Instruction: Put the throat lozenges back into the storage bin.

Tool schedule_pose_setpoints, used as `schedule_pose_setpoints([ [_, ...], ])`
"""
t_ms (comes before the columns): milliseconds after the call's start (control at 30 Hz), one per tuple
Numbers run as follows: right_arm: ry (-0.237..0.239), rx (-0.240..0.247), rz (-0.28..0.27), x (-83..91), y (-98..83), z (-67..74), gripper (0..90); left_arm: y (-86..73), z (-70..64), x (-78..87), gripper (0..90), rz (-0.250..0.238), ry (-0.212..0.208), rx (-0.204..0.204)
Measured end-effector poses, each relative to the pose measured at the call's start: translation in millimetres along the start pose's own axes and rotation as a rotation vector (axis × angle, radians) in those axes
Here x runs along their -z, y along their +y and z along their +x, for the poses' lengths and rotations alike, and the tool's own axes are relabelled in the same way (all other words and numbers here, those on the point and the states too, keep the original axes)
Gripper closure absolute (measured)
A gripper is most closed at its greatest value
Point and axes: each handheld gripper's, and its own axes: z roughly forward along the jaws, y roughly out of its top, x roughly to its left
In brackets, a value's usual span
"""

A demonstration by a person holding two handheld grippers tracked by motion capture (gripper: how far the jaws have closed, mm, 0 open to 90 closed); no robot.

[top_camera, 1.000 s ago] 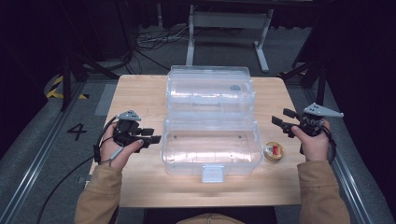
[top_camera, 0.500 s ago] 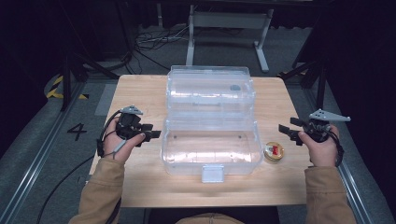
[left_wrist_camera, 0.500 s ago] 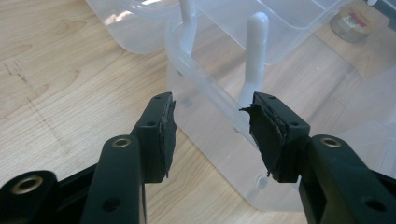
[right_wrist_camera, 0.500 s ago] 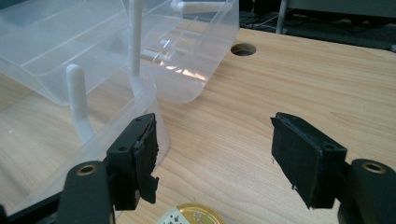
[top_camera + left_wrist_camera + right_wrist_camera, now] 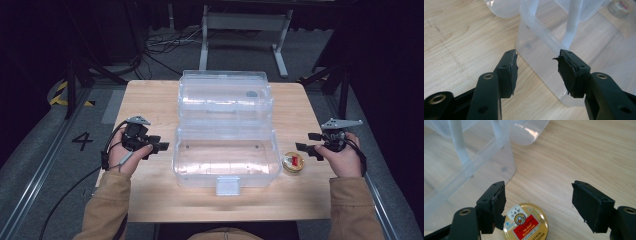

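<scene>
A clear plastic box (image 5: 225, 172) stands open in the middle of the wooden table, its lid (image 5: 225, 95) folded back. A small gold tin (image 5: 293, 162) with a red label lies on the table just right of the box. My left gripper (image 5: 161, 142) hovers left of the box, open, its jaws aimed at the box's corner wall (image 5: 544, 57) with nothing between them (image 5: 536, 65). My right gripper (image 5: 305, 141) is right of the tin; its jaws have just been opening and stand open (image 5: 539, 192). The tin (image 5: 525, 221) lies on the wood below them, untouched.
The box's white latch (image 5: 227, 186) sticks out toward the table's near edge. Bare wood (image 5: 150, 100) lies on both sides of the box. Past the table (image 5: 300, 205) the floor is dark, with cables (image 5: 160, 47) and a metal stand (image 5: 240, 22) behind.
My right hand has drifted slightly toward the near edge and its jaws are a little wider. The left hand has hardly moved.
</scene>
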Motion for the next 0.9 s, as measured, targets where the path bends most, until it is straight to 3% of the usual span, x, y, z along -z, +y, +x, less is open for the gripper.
schedule_pose_setpoints([
  [367,-0.005,0.024,0.115,-15.2,-4.3,2.8,27.0,-2.5,4.6,-0.9,49.5,0.009,-0.005,0.019],
  [900,0.034,0.053,0.29,-37.8,-13.4,6.7,24.3,-5.4,7.6,-6.0,48.9,0.035,0.0,0.023],
])
